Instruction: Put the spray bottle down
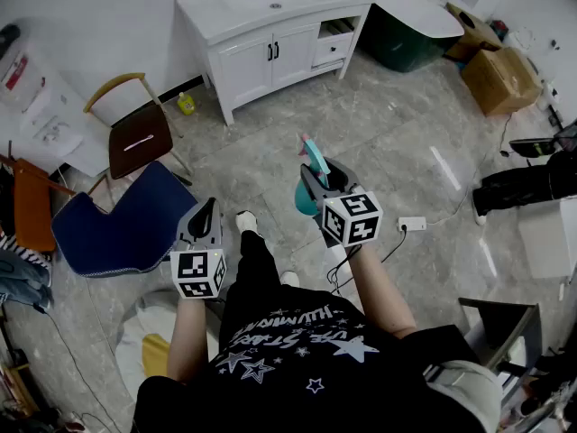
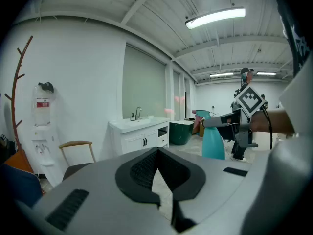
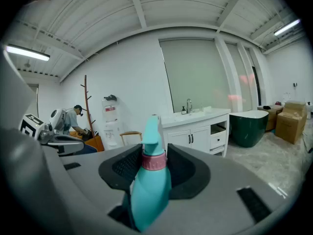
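Note:
A teal spray bottle [image 1: 305, 203] with a pink collar and teal nozzle stands upright between the jaws of my right gripper [image 1: 323, 180], held in the air over the grey tiled floor. In the right gripper view the bottle [image 3: 149, 185] fills the gap, and the right gripper [image 3: 154, 153] is shut on its neck just below the collar. My left gripper [image 1: 207, 211] hovers lower and to the left, its jaws together and empty. The left gripper view shows its tips [image 2: 157, 153] meeting, with the bottle [image 2: 212, 142] off to the right.
A white vanity with a sink [image 1: 270, 25] stands ahead, with a dark green tub [image 1: 401, 39] and cardboard boxes [image 1: 500, 79] to its right. A wooden chair [image 1: 135, 133] and a blue seat [image 1: 122, 219] are at left. A power strip [image 1: 412, 225] and its cable lie on the floor.

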The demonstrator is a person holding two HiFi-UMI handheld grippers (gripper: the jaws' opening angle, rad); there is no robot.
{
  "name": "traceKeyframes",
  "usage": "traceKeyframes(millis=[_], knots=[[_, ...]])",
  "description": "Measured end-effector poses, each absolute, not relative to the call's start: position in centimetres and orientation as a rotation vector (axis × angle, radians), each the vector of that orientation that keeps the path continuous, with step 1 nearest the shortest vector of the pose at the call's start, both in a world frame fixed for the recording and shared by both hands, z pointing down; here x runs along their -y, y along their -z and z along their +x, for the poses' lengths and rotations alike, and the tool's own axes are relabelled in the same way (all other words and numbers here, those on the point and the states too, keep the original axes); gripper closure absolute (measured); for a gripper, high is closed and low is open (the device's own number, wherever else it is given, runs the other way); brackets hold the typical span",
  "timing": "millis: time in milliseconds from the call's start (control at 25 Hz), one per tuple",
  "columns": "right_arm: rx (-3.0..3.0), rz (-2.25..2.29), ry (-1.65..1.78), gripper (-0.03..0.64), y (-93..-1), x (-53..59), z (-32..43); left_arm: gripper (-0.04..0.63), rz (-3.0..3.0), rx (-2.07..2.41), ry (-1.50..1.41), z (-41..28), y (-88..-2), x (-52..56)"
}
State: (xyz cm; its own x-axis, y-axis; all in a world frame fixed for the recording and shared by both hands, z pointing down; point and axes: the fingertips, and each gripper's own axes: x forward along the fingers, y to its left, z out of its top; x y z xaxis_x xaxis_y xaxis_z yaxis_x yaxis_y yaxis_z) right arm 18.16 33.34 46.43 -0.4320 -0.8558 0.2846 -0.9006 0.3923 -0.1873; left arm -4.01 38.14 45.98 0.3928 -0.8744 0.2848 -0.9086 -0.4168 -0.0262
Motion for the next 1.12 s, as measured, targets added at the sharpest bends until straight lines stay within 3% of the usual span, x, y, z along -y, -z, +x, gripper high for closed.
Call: traceKeyframes(millis=[560,1120], knots=[[2.482,1.617,-0.466,0.451,-46.3,-25.2,19.0,0.58,2.497,1.616,-0.383,-4.3,-46.0,-29.5],[2.456,1.722,-0.423,0.451,-44.5,-3.5,17.7,0.58,2.569,1.55,-0.395,-5.7,-44.9,-7.1]])
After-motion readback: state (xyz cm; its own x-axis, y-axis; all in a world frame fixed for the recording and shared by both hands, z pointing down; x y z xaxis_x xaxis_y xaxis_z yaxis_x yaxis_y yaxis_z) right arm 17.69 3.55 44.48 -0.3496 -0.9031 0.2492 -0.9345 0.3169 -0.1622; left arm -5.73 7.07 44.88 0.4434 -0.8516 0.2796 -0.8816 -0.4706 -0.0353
